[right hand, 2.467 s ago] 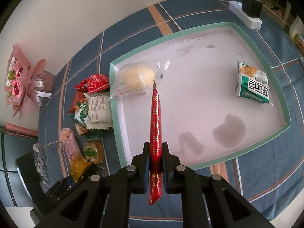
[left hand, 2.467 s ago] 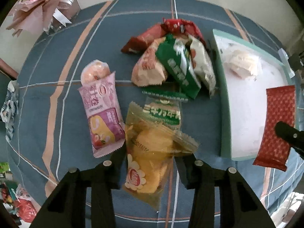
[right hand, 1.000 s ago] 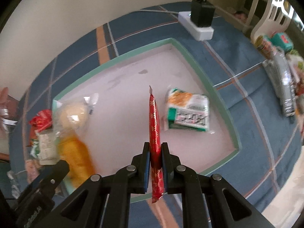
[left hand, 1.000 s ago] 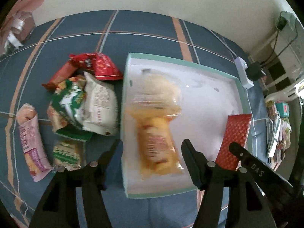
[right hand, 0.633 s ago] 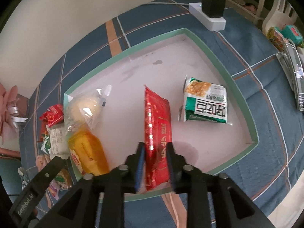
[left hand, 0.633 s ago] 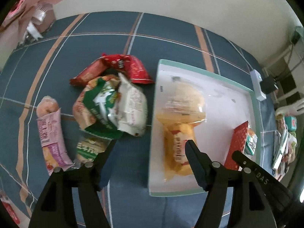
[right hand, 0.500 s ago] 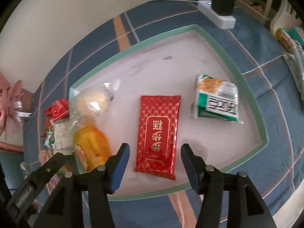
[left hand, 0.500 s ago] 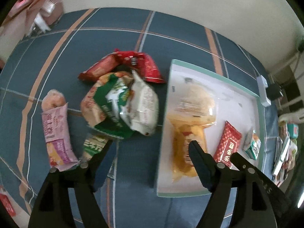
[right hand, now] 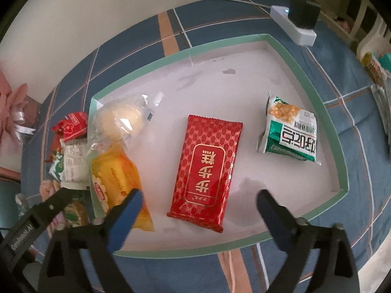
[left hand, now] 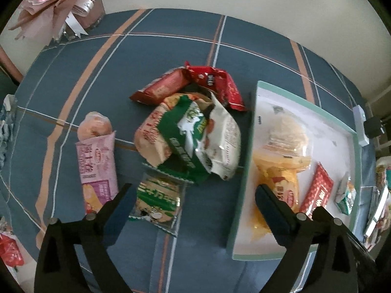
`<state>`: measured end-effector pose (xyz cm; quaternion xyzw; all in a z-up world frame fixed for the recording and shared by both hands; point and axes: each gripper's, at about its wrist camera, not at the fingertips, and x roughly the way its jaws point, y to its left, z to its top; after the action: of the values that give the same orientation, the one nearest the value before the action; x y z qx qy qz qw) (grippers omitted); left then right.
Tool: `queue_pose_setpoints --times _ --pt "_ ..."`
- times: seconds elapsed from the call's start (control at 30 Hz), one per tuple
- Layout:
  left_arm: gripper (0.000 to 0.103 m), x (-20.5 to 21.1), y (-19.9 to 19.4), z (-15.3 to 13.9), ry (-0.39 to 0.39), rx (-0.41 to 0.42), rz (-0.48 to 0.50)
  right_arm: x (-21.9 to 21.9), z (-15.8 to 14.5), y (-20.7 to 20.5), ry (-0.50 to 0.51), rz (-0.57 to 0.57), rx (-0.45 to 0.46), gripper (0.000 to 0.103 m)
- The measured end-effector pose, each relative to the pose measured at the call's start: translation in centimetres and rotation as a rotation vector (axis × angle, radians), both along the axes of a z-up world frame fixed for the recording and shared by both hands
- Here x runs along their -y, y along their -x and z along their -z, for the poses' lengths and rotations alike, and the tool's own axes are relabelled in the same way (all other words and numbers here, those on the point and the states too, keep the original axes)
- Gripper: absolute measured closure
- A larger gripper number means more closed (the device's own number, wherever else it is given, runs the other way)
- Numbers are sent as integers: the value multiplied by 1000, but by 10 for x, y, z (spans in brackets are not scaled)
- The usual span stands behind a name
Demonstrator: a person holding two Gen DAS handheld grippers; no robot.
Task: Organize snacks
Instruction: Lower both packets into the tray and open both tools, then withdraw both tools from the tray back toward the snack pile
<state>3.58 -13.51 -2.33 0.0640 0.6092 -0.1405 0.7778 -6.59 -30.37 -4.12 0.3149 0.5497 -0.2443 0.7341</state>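
The right gripper (right hand: 199, 199) points down over the shallow, mint-rimmed tray (right hand: 220, 41), jaws opening wide with nothing pressed. A flat, glossy red foil packet (right hand: 207, 175) lies loose on the white tray floor, partly between the tips. A crinkly yellow bag (right hand: 117, 178) is left of it, half hidden by the left finger.

The left gripper (left hand: 194, 194), jaws also opening and empty, hangs over a clear cracker packet (left hand: 158, 199). Ahead lies a blurred heap of crumpled pouches (left hand: 190, 131).
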Motion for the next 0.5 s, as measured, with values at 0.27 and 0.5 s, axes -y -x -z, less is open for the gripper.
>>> queue_pose_setpoints --times 0.27,0.5 --pt "2 -9 -5 0 -3 -1 -14 -4 -2 -5 10 -30 10 0" --pt "2 -22 -13 -17 24 26 -4 -15 -15 -8 34 -47 54 0"
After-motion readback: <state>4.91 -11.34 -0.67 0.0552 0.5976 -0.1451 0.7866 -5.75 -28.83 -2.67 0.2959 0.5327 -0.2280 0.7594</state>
